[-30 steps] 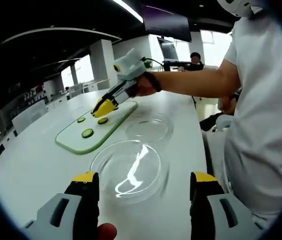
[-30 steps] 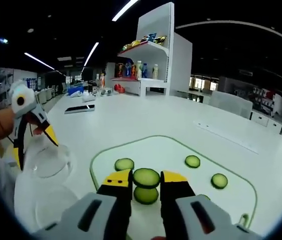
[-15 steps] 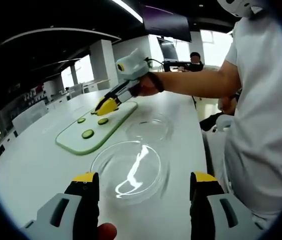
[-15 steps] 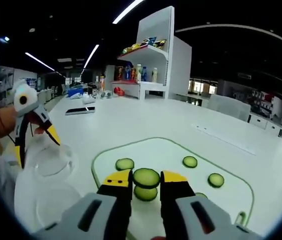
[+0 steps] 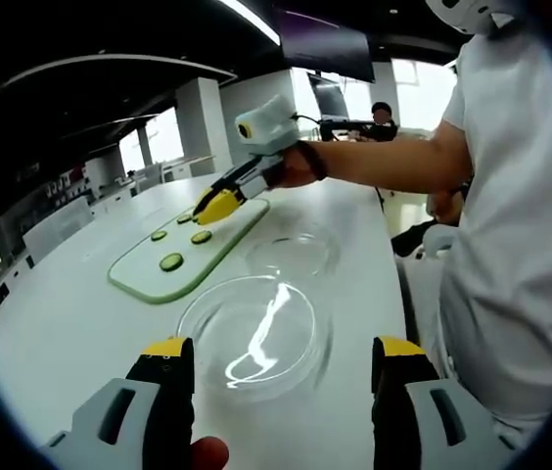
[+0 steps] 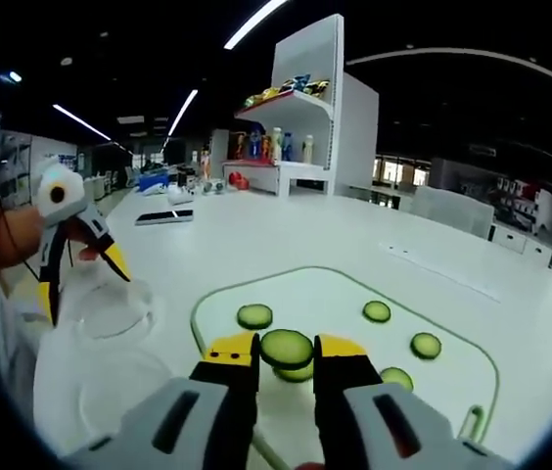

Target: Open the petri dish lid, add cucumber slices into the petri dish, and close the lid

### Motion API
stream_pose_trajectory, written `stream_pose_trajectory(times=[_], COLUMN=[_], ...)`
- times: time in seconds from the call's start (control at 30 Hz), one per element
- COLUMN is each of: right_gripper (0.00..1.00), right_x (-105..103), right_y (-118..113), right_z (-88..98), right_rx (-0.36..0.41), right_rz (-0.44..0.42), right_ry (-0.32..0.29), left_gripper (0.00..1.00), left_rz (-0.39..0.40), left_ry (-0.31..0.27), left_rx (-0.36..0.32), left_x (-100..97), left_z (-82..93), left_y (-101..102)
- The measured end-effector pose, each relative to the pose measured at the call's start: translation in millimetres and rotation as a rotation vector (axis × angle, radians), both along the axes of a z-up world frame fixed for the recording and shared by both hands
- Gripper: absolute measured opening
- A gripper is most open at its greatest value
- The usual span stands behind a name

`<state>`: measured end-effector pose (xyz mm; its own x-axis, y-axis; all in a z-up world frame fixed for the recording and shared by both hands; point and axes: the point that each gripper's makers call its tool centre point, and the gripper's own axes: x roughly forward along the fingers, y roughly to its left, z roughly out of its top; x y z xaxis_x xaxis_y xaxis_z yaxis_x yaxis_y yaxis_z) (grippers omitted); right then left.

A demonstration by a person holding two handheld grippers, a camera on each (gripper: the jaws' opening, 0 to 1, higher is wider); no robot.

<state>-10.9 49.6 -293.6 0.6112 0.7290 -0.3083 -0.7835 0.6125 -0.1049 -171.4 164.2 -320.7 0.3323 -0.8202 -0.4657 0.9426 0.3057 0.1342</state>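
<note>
Two clear glass petri dish halves lie side by side on the white table, one (image 5: 252, 333) just ahead of my left gripper (image 5: 283, 351), the other (image 5: 293, 250) farther off; which is the lid I cannot tell. My left gripper is open and holds nothing. My right gripper (image 6: 287, 348) is shut on a cucumber slice (image 6: 287, 347) and hovers over the green-rimmed cutting board (image 6: 345, 294). The left gripper view has that gripper (image 5: 219, 206) above the board (image 5: 149, 264). Several more slices (image 6: 254, 315) lie on the board. The dish halves (image 6: 110, 308) sit left of the board, under the left gripper (image 6: 85, 284).
A person in a white shirt (image 5: 511, 225) stands at the table's right edge. A white shelf with bottles (image 6: 296, 137) stands at the far end of the table, and a dark flat object (image 6: 163, 216) lies near it. Another person (image 5: 382, 117) sits in the background.
My right gripper, holding the cucumber slice, has risen slightly off the board and drifted a little toward the dish halves. The left gripper and the dishes have stayed put.
</note>
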Motion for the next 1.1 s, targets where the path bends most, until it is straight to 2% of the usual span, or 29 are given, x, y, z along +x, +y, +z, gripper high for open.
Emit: stream_pose_trajectory(times=[0.33,0.9,1.1], right_gripper=[0.21,0.21,0.22], right_x=[-10.2,-40.4,-50.6], right_y=[-0.6,9.2,13.5], right_z=[0.5,10.3,8.4], right_rx=[0.011,0.036,0.027], right_rz=[0.034,0.181,0.231], right_ry=[-0.016,-0.067,-0.069], left_gripper=[0.73,0.73,0.73], left_rz=[-0.003,-0.002,-0.002], left_ry=[-0.001,-0.003,-0.005], left_rx=[-0.008,-0.014,-0.014], left_x=[-0.4,0.1,0.5], left_z=[0.7,2.1,2.6], left_y=[-0.9,1.0,1.6])
